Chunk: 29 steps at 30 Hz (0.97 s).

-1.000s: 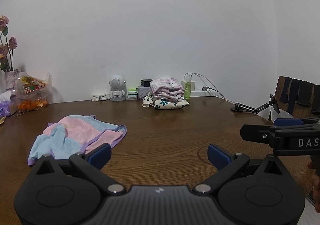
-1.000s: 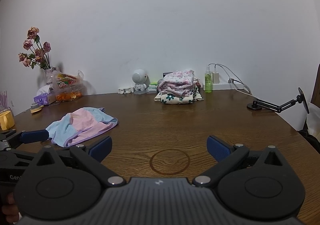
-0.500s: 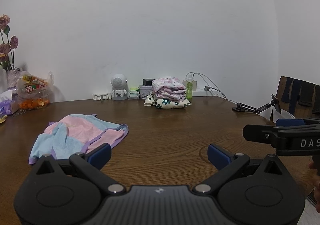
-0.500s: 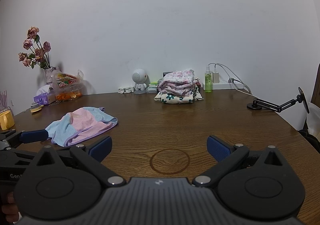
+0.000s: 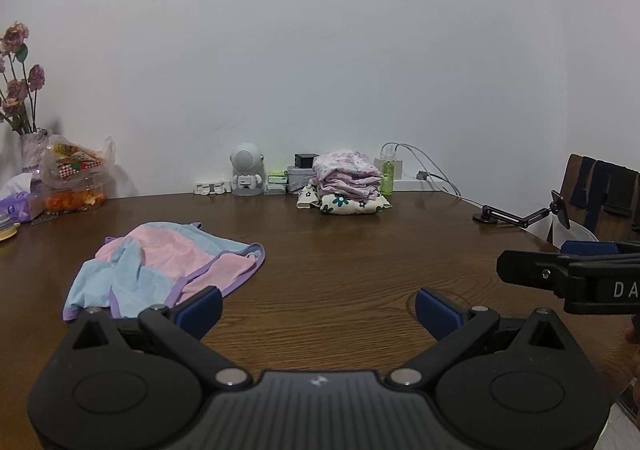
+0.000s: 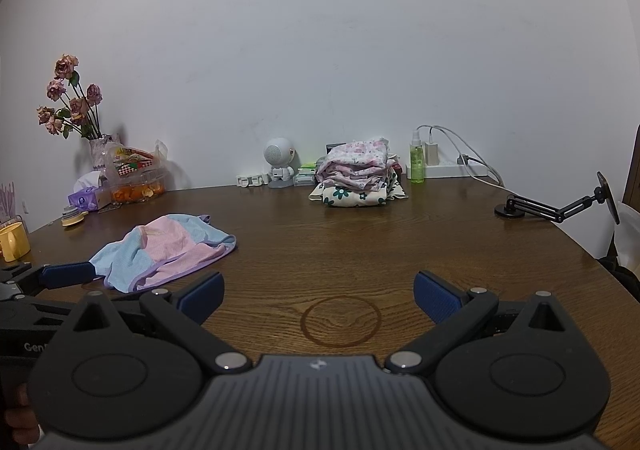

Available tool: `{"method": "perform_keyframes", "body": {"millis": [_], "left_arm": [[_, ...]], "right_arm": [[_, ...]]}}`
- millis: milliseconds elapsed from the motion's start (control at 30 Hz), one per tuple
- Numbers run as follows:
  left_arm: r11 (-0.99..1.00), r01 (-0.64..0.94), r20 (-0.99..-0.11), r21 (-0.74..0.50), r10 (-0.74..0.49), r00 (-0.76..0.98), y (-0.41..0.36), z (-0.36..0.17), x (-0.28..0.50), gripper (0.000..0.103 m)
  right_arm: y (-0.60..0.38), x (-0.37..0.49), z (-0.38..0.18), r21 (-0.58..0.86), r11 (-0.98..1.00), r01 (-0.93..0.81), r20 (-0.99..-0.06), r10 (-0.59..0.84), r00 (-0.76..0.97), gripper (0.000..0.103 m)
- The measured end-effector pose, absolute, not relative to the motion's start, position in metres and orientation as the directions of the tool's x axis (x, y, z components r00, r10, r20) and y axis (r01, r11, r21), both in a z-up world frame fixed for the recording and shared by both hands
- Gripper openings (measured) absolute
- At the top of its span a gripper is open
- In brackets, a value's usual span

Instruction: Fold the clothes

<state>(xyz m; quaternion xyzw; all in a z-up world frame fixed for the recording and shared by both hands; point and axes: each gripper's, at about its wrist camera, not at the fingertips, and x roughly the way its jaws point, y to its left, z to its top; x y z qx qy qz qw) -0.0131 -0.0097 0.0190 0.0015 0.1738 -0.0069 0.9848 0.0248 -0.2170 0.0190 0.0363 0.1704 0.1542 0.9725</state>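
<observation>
We're holding the left gripper (image 5: 318,306) and right gripper (image 6: 318,298) wide open and empty, pink-and-blue garment (image 5: 168,264) lying crumpled just beyond the left gripper's left finger, risking pinching several bunched layers together.

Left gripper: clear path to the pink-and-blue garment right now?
Probably yes. The left gripper is open, and the pink-and-blue garment lies crumpled just ahead by its left finger, with only bare table between.

A home, wooden dining table (image 6: 360,250); vase of flowers (image 6: 72,105), snacks (image 6: 132,177), folded laundry (image 6: 356,177)
</observation>
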Motion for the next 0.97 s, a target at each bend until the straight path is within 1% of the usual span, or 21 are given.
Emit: {"method": "perform_keyframes", "body": {"millis": [200, 600, 733, 967], "left_arm": [[1.0, -0.007, -0.345, 0.011, 0.01, 0.938, -0.0105, 0.0182, -0.0116, 0.103], [1.0, -0.014, -0.35, 0.007, 0.015, 0.937, -0.008, 0.0174, -0.0114, 0.103], [0.999, -0.037, -0.352, 0.018, 0.041, 0.935, -0.0077, 0.0185, -0.0105, 0.103], [0.998, -0.055, -0.375, 0.014, 0.056, 0.925, -0.0052, 0.0174, -0.0062, 0.103]], "right_arm": [[-0.2166, 0.0253, 0.018, 0.127, 0.95, -0.286, -0.325, 0.313, 0.893, 0.103], [-0.217, 0.0255, 0.0168, 0.131, 0.948, -0.289, -0.332, 0.316, 0.889, 0.103], [-0.2171, 0.0264, 0.0166, 0.132, 0.948, -0.289, -0.336, 0.317, 0.887, 0.103], [-0.2169, 0.0264, 0.0161, 0.136, 0.947, -0.29, -0.342, 0.319, 0.884, 0.103]]}}
